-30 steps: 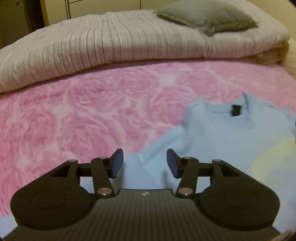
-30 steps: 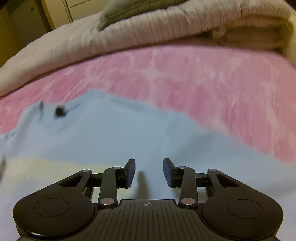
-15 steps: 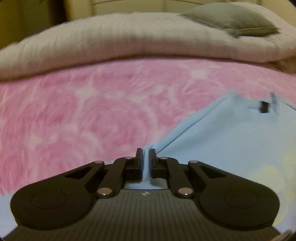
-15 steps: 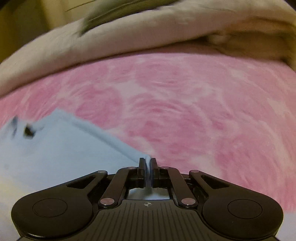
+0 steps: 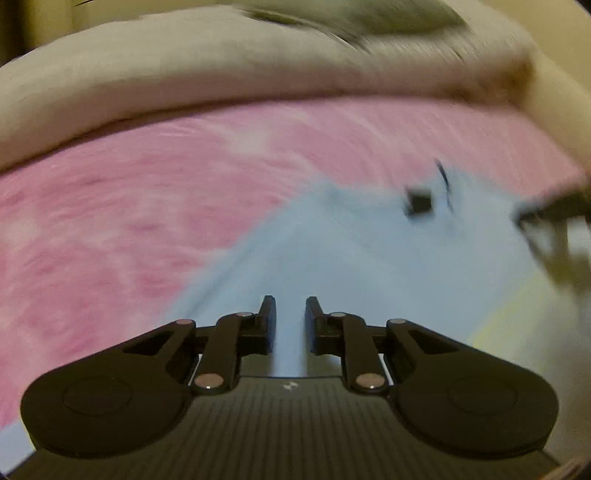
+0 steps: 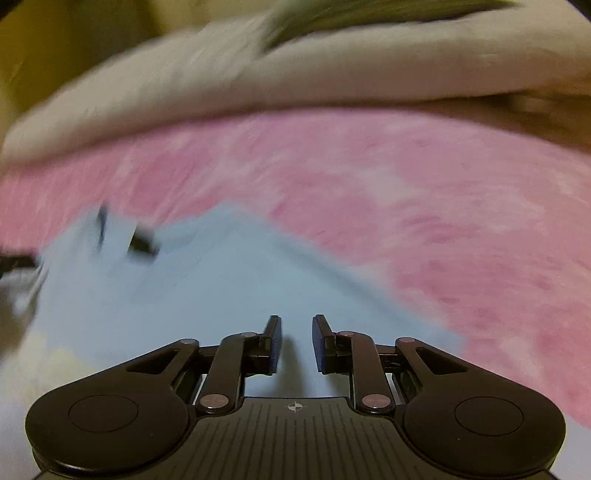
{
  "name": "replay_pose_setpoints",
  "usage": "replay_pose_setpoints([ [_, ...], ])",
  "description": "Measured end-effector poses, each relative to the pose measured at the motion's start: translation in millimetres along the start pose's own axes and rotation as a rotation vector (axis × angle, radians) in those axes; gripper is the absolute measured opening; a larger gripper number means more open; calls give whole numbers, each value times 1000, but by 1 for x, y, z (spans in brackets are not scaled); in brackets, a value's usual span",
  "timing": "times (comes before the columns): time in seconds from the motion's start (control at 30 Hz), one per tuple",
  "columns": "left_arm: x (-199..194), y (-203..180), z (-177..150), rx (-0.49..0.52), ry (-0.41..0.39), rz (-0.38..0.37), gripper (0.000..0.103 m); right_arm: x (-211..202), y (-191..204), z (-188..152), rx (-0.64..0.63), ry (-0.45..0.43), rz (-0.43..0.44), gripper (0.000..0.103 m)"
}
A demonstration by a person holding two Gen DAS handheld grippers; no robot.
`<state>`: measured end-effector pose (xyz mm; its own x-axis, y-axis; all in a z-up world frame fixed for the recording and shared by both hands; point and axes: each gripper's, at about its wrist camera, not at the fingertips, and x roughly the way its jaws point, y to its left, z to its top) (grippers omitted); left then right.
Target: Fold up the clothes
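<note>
Motion blur is smearing both views. In the left wrist view, the light blue shirt (image 5: 332,251) is running out past the right and lower edges, its seams and folds too soft to trace; the dark tag (image 5: 419,201) at its collar is showing only as a smudge, nothing on it readable. At the right edge a dark, streaked shape (image 5: 554,229) is being cut off, too blurred to identify. The pale yellow patch (image 5: 517,314) is fading into the blur, its outline unclear. In the right wrist view, the shirt (image 6: 221,280) is leaving the frame at lower left, and the grey-green pillow (image 6: 351,14) is being cropped by the top edge. The pink bedcover's (image 6: 406,206) pattern is blurring into streaks.
</note>
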<state>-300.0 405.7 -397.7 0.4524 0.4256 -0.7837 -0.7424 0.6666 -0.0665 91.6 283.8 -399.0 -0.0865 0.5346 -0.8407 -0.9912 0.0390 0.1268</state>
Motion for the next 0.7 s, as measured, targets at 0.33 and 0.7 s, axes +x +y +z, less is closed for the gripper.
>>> replay_pose_setpoints([
  [0.33,7,49,38,-317,-186,223,10,14,-43,39,256,-167,-133,20],
  [0.7,-115,-13,-124,-352,4,252,10,-94,36,-134,123,-34,-212,21],
])
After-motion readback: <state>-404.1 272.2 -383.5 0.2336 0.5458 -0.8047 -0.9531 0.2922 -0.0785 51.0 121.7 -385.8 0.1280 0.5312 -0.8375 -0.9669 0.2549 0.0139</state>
